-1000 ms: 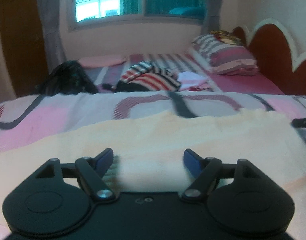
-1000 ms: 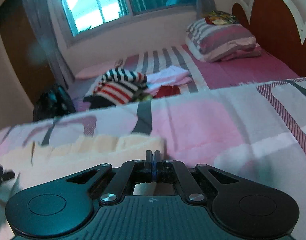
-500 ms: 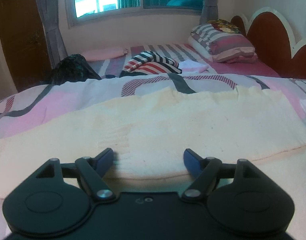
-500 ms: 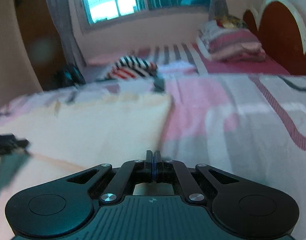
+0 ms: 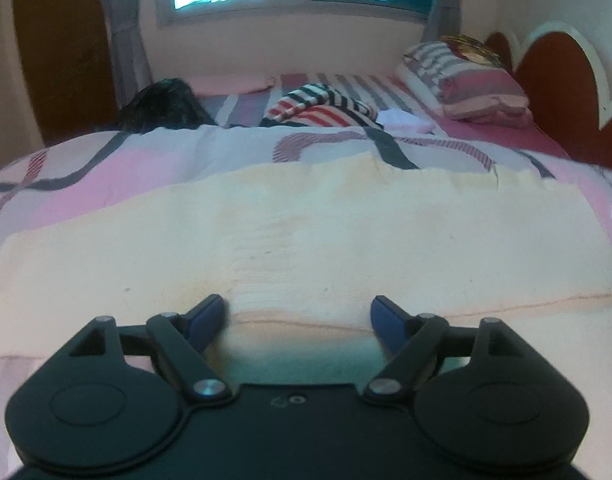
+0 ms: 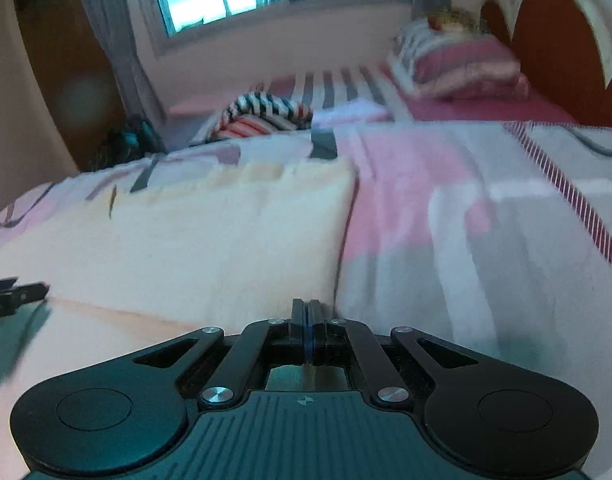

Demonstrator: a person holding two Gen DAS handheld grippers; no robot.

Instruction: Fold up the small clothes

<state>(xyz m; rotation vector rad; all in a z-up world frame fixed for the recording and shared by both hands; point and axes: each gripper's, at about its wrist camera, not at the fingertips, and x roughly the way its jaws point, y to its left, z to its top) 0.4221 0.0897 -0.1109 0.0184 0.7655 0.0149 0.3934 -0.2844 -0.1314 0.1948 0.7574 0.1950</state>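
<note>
A pale cream garment (image 5: 306, 240) lies spread flat on the pink and grey patterned bedcover (image 5: 105, 168), one layer folded over another. My left gripper (image 5: 297, 316) is open and empty, hovering just above the garment's near folded edge. In the right wrist view the same cream garment (image 6: 205, 240) fills the left half, its right edge running down toward my right gripper (image 6: 308, 312). The right gripper is shut with its fingers pressed together at the garment's right edge; no cloth shows between them. The left gripper's finger (image 6: 9, 296) shows at the left border.
A striped pile of clothes (image 5: 322, 110) and a dark bundle (image 5: 165, 106) lie farther back on the bed. Striped pillows (image 5: 462, 76) rest against a red headboard (image 5: 562, 92) at the right. A window and curtains are behind.
Both grippers have pulled back and risen a little, so more of the cream garment shows. The right gripper has swung back toward the garment's right edge. Left stays open, right stays shut.
</note>
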